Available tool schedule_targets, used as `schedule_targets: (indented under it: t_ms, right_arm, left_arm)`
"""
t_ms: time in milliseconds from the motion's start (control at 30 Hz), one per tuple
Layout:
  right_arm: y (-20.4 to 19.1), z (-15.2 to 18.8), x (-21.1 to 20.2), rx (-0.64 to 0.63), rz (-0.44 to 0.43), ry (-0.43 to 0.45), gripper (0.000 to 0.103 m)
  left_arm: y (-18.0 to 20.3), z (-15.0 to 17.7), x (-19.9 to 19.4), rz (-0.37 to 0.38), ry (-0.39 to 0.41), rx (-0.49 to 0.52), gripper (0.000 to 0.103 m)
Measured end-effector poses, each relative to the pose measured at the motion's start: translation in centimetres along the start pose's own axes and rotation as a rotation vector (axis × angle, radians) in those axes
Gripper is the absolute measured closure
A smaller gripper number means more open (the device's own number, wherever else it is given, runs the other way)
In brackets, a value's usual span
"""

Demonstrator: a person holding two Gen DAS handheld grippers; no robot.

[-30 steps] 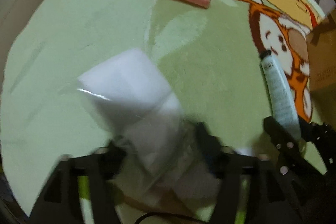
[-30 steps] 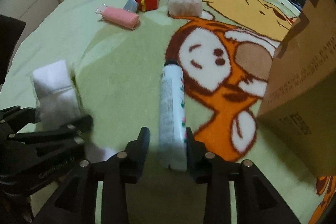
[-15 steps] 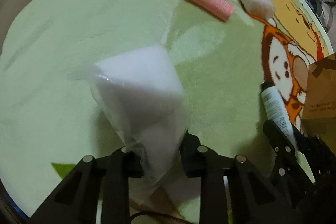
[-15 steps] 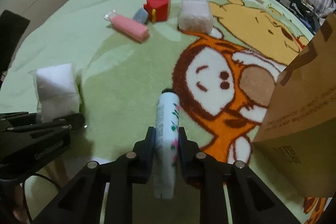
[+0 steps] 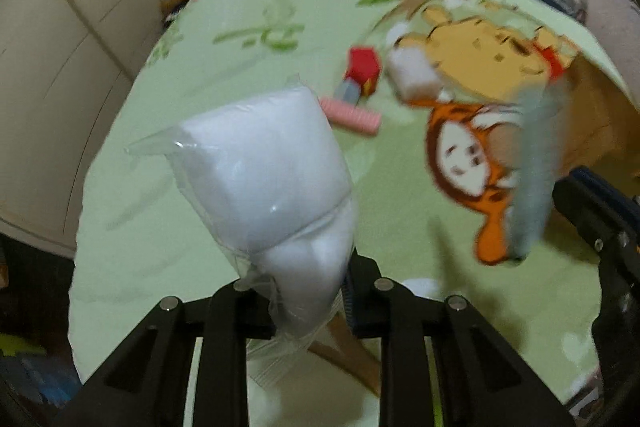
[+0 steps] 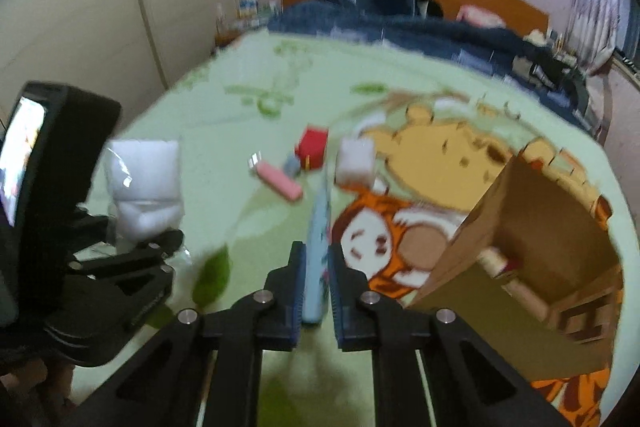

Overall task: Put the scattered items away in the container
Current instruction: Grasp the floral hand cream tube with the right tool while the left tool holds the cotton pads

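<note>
My left gripper is shut on a clear bag of white cotton, held up above the green blanket. The same white cotton bag shows at the left of the right wrist view. My right gripper is shut on a pale tube, lifted off the blanket; the tube appears blurred at the right of the left wrist view. An open cardboard box stands at the right with some items inside.
On the blanket farther back lie a pink roll, a red box, a small grey item and a white packet. A dark quilt and a headboard lie beyond. A wardrobe wall stands left.
Both grippers closed on their items and rose well above the blanket, the left with the cotton bag, the right with the tube. The views now take in the box opening and the room.
</note>
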State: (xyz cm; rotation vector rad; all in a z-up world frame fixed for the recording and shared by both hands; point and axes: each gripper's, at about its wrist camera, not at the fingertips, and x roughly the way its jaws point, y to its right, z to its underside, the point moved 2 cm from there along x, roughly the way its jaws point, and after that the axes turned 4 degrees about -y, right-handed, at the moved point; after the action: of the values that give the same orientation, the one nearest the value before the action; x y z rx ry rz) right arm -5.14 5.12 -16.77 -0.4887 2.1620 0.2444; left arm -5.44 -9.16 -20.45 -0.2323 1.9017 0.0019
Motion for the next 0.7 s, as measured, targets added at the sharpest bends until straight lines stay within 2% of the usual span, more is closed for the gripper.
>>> schedule_targets:
  t_ms: [133, 200, 300, 400, 467, 567, 700]
  right_arm:
    - [0.8, -1.5, -5.1, 0.033, -0.003, 0.072, 0.092]
    - [1.3, -1.5, -6.3, 0.047, -0.002, 0.086, 0.092]
    - [1.5, -0.8, -5.7, 0.036, 0.008, 0.046, 0.092]
    - [1.2, 0.6, -3.0, -0.001, -0.006, 0.002, 0.089]
    - [0.7, 1.6, 0.3, -0.003, -0.043, -0.045, 0.074]
    - [0.2, 2.9, 5.2, 0.025, -0.093, -0.120, 0.069]
    - [0.0, 5.3, 11.9, 0.066, -0.069, -0.238, 0.068]
  left_arm:
    - [1.1, -0.4, -4.9, 0.055, 0.043, 0.015, 0.079]
    - [1.8, -0.7, -6.5, 0.069, 0.064, 0.023, 0.079]
    - [1.9, -0.4, -7.1, 0.068, 0.062, 0.024, 0.079]
    - [1.4, 0.3, -6.4, 0.060, 0.045, 0.014, 0.079]
    - [0.5, 1.0, -4.6, 0.048, 0.020, -0.009, 0.079]
    - [-0.7, 2.1, -0.8, 0.028, -0.038, -0.043, 0.079]
    - [-1.4, 3.7, 5.3, 0.012, -0.119, -0.041, 0.079]
